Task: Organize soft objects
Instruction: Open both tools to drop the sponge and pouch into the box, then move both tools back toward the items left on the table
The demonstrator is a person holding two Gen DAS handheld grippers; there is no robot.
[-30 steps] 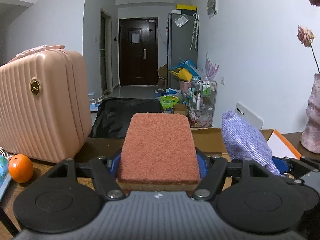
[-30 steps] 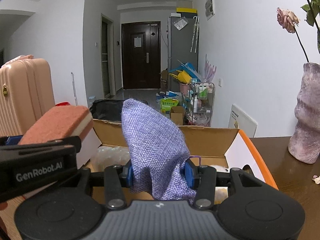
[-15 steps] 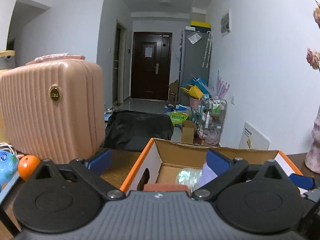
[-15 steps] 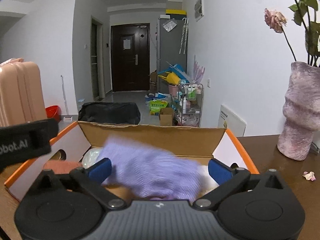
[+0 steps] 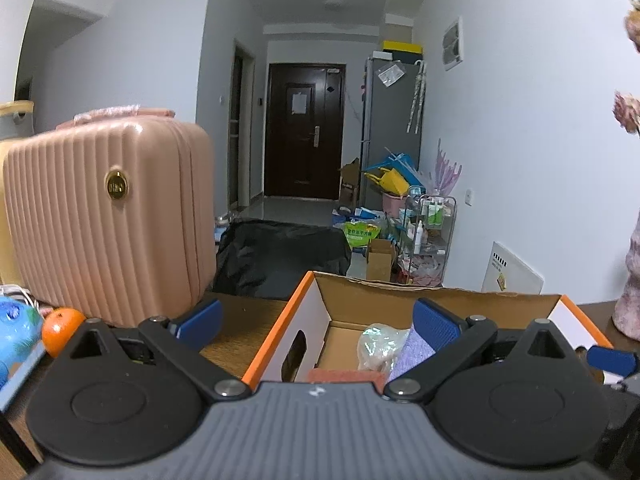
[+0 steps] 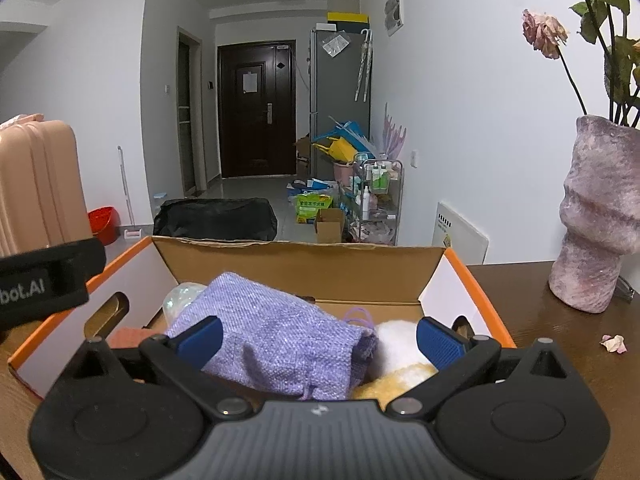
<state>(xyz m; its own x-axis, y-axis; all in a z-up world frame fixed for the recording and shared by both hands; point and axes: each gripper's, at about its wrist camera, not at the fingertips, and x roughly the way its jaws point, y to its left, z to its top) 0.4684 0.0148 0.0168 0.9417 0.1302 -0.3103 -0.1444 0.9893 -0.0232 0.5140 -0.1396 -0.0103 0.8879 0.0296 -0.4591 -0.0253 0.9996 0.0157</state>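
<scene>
Soft objects are lying inside the cardboard box (image 6: 304, 270), which is sitting on the brown bench (image 6: 560, 344). The purple knit cloth (image 6: 276, 340) is resting across the middle of the box, with a clear plastic bag (image 6: 182, 298) behind its left end and a white and yellow plush item (image 6: 400, 356) touching its right end. The reddish sponge (image 5: 344, 375) is lying at the left side of the box, near the wall with the handle cutout.

The left gripper (image 5: 316, 320) is hovering over the left wall of the box; its jaws have just been opening and are now standing wide apart, clamping nothing. The right gripper (image 6: 318, 338) is hovering above the cloth; its jaws have also just been opening and are standing fully apart, with the cloth lying below and between the blue pads (image 6: 438, 342) but not pressed by them.

A pink suitcase (image 5: 108, 216) and an orange (image 5: 62, 330) are sitting left of the box. A pink vase (image 6: 596, 216) is standing to its right.
</scene>
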